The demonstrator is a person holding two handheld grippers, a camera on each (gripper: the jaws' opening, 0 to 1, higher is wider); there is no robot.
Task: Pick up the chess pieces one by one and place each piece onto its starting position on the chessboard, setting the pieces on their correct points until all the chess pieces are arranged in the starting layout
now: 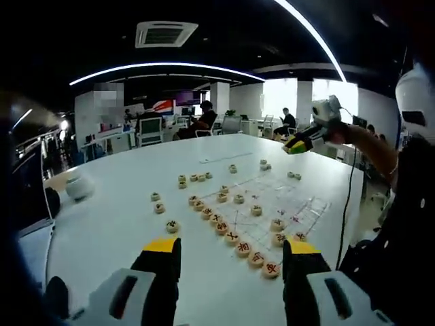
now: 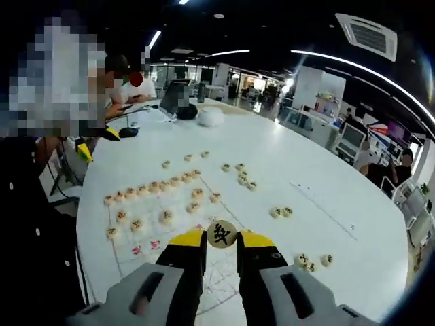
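Observation:
A Chinese chess board sheet [image 1: 285, 204] [image 2: 146, 248] lies on the white table [image 1: 115, 224] [image 2: 319, 176]. A row of round wooden pieces [image 1: 232, 238] [image 2: 156, 186] lines one edge of it, and a few more stand on its points. My right gripper [image 2: 222, 239] is shut on a round wooden piece with a black character [image 2: 222, 233], held above the board. That right gripper [image 1: 300, 142] also hangs over the table's far right. My left gripper [image 1: 231, 250] is open and empty above the near edge; its yellow tips [image 2: 98, 142] appear at far left.
Loose pieces lie off the board in small groups [image 1: 194, 178] [image 1: 264, 164] [image 2: 280, 212] [image 2: 310, 260] [image 2: 241, 178]. A white rounded object [image 1: 79, 185] [image 2: 211, 117] and a dark laptop [image 2: 178, 97] sit near the table's edge. A person [image 2: 129, 85] sits across it. A cable [image 1: 347, 204] hangs at the right.

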